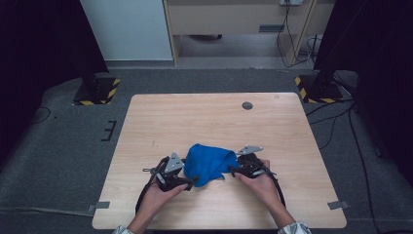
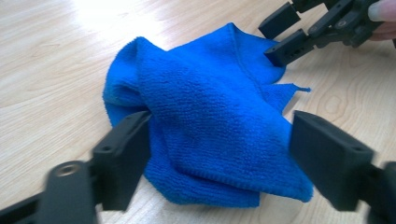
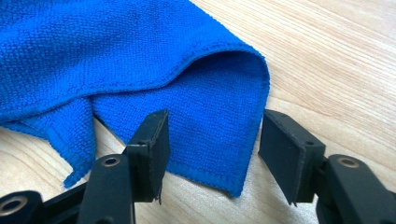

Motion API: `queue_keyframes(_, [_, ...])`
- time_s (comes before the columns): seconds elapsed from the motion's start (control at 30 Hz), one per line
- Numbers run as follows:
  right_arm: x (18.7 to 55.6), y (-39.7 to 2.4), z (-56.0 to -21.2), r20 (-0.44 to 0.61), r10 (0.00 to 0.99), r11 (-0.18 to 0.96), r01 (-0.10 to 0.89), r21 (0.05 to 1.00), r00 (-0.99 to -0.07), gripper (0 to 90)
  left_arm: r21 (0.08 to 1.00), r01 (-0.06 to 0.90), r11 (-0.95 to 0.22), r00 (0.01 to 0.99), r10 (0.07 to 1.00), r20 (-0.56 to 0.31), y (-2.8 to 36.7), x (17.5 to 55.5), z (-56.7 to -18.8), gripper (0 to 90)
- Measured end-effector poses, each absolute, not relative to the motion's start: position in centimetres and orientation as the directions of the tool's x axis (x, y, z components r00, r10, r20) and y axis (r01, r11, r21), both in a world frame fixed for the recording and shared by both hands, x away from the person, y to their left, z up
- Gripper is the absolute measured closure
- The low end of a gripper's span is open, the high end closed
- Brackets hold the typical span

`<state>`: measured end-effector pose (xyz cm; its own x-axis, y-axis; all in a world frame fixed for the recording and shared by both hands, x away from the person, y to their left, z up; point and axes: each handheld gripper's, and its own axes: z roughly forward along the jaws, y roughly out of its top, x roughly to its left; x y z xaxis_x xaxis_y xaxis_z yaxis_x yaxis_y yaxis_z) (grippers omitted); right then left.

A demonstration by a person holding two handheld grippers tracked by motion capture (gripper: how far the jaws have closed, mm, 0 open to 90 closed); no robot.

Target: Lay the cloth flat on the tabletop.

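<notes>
High view first: the left gripper (image 1: 191,181) and the right gripper (image 1: 233,170) sit at either side of a crumpled blue cloth (image 1: 208,163), each held in one of the person's hands near the near edge of the wooden table (image 1: 160,117).

Left gripper view gives its own two black jaws standing wide apart, one low at the left, the other low at the right. The cloth (image 2: 205,126) lies between and beyond them on the wood; the left pad sits just at a fold of the cloth, the right pad stands clear of it with bare table showing in between. Nothing is pinched there. Farther off, at the top right of that view, the right gripper (image 2: 280,36) reaches in with its jaws parted, the lower fingertip against the far edge of the cloth.

Right gripper view shows its jaws parted as well, about half open, with a folded corner of the cloth (image 3: 140,70) lying flat between them. The left pad overlaps the cloth's hem; the right pad stands just beside the folded edge, and whether it touches I cannot tell. The pads are not pressing on the fabric, so the cloth rests on the table and is not gripped.

Outward from there, the cloth is bunched in a low heap, near the middle of the table's width and toward its near side. Beyond it the tabletop (image 2: 46,56) is pale wood grain, with a small round grommet (image 1: 247,105) toward the far right. Grey carpet (image 1: 58,146) surrounds the table.
</notes>
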<state>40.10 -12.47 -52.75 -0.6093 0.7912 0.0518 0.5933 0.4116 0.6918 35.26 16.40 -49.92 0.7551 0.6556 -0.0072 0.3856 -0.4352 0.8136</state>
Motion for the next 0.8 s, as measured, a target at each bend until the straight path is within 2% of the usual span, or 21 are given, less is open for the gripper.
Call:
queue_keyframes(0.07, [40.07, -12.41, -52.73, 0.051, 0.787, 0.417, 0.591, 0.691, -0.615, 44.3, 0.810, 0.382, -0.445, 0.761, 0.649, -0.003, 16.30, 35.25, -49.98, 28.7])
queue_keyframes(0.17, [39.92, -12.37, -52.75, 0.039, 0.778, 0.430, 0.577, 0.694, -0.627, 51.9, 0.797, 0.389, -0.461, 0.772, 0.636, -0.009, 16.06, 35.37, -50.25, 42.4])
queue_keyframes(0.27, [39.89, -12.35, -52.74, 0.042, 0.774, 0.431, 0.574, 0.696, -0.632, 55.7, 0.792, 0.389, -0.471, 0.778, 0.628, -0.008, 15.89, 35.40, -50.36, 50.9])
queue_keyframes(0.3, [39.88, -12.34, -52.74, 0.040, 0.773, 0.431, 0.571, 0.698, -0.633, 57.3, 0.790, 0.388, -0.475, 0.779, 0.627, -0.006, 15.86, 35.42, -50.36, 50.9])
queue_keyframes(0.33, [39.87, -12.35, -52.73, 0.044, 0.772, 0.430, 0.572, 0.699, -0.634, 61.1, 0.788, 0.388, -0.477, 0.781, 0.625, -0.006, 15.85, 35.48, -50.35, 57.7])
queue_keyframes(0.5, [39.94, -12.38, -52.73, 0.047, 0.767, 0.431, 0.568, 0.701, -0.640, 70.3, 0.785, 0.392, -0.480, 0.784, 0.620, -0.013, 15.89, 35.74, -50.43, 70.6])
queue_keyframes(0.67, [39.95, -12.32, -52.73, 0.056, 0.761, 0.431, 0.568, 0.701, -0.646, 78.4, 0.793, 0.392, -0.467, 0.782, 0.623, -0.020, 16.07, 36.01, -50.23, 81.6])
queue_keyframes(0.8, [39.98, -12.39, -52.66, 0.059, 0.756, 0.435, 0.567, 0.699, -0.652, 84.4, 0.812, 0.390, -0.435, 0.765, 0.643, -0.023, 16.65, 35.96, -49.73, 84.1])
